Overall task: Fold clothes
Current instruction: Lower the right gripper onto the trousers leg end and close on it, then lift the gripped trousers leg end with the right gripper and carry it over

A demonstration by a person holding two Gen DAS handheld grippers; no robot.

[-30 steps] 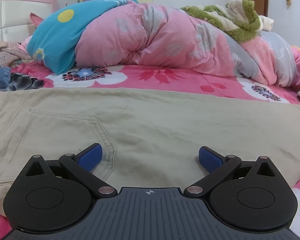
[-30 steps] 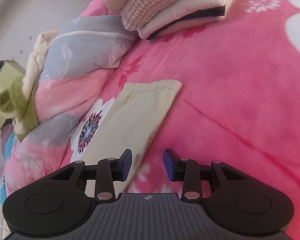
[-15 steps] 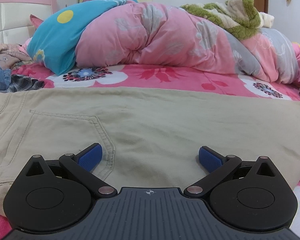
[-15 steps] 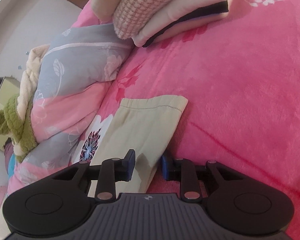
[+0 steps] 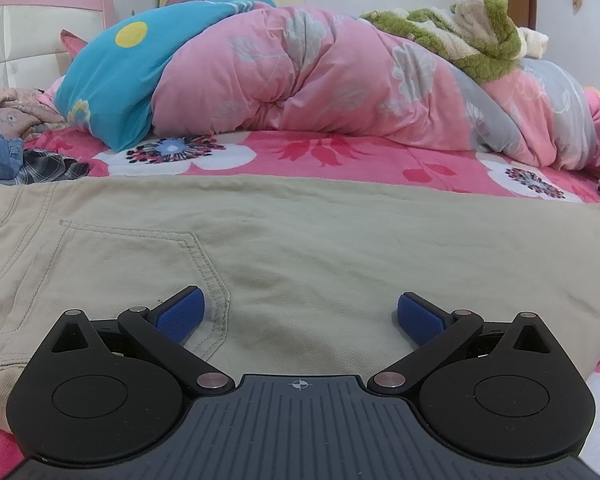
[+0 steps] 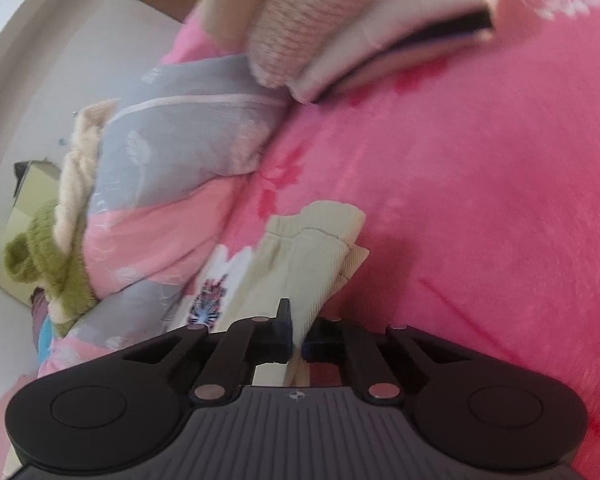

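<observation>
Trousers (image 5: pixel 308 248), beige, lie spread flat across the pink floral bedsheet (image 5: pixel 340 156), filling the middle of your left wrist view from nine o'clock to three o'clock, with a stitched back pocket (image 5: pixel 140 264) toward eight o'clock. Your left gripper (image 5: pixel 299 316) sits low over the cloth with its blue pads (image 5: pixel 180 316) spread wide apart and nothing pinched between them. Beyond the trousers, at twelve o'clock, a rolled pink quilt (image 5: pixel 320 80) lies across the bed, with a blue pillow (image 5: pixel 112 80) at ten o'clock and a green and cream fleece (image 5: pixel 472 40) on top at one o'clock.

In your right wrist view the hem end of a trouser leg (image 6: pixel 312 252) runs up from the gripper toward twelve o'clock, bunched and slightly lifted off the sheet. Your right gripper (image 6: pixel 298 340) has its jaws clamped together on that leg's edge, the cloth squeezed between them. A stack of folded clothes (image 6: pixel 340 32) rests at twelve o'clock, well apart from the hem; this view is blurred.
</observation>
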